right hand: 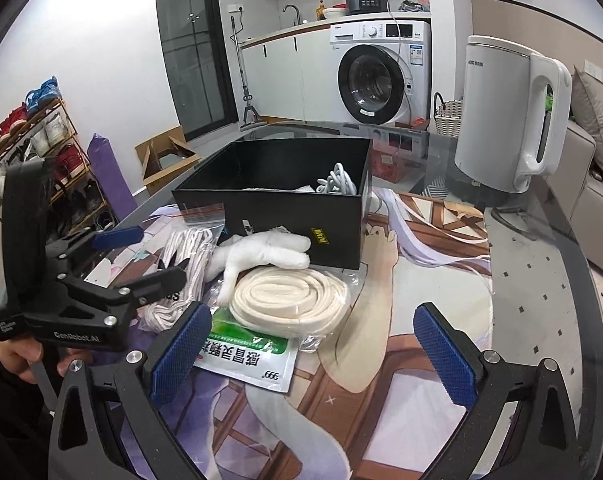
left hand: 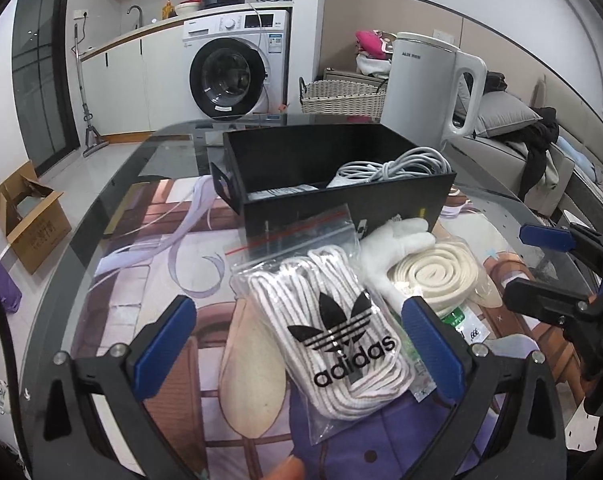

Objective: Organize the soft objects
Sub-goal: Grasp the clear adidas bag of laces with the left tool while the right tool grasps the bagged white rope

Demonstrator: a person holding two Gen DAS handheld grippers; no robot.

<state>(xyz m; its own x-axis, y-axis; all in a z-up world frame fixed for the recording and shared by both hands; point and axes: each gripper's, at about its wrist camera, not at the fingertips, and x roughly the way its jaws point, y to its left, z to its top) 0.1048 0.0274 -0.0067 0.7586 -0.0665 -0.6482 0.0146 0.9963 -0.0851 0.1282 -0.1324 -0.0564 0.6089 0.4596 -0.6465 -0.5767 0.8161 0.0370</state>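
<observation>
Nearest the lens in the left wrist view: the left gripper point(left hand: 299, 344), jaws spread wide, straddling the bag of laces point(left hand: 329, 332) without touching it. The right gripper point(right hand: 309, 354) likewise stands wide apart, holding nothing, over the medicine sachet point(right hand: 247, 354).

Items by size:

- Glass table point(right hand: 541, 280), one, with a printed mat under the goods.
- Kettle point(right hand: 509, 116), one, white, far right of the table.
- Black box point(right hand: 285, 216), one, open-topped, at the far middle of the table. One grey cable bundle point(left hand: 393, 166) lies in its right end; some paper beside it cannot be identified.
- Bag of laces, one, clear zip bag with a printed logo, near left, in front of the box.
- Coiled cream strap point(right hand: 289, 298), one, in clear wrap, just right of the bag, its edge over the sachet.
- White glove point(right hand: 269, 252), one, lying against the front wall of the box and over the far edge of the strap.
- Medicine sachet, one, green and white, nearest the right gripper.

Handling judgement: all four loose items appear light and limp. The bag's film looks slick and will crumple; best pinched across the bulk of the laces, not the empty zip edge. The coil may unwind if lifted by one turn; take it across its whole thickness. The flat sachet offers only an edge
</observation>
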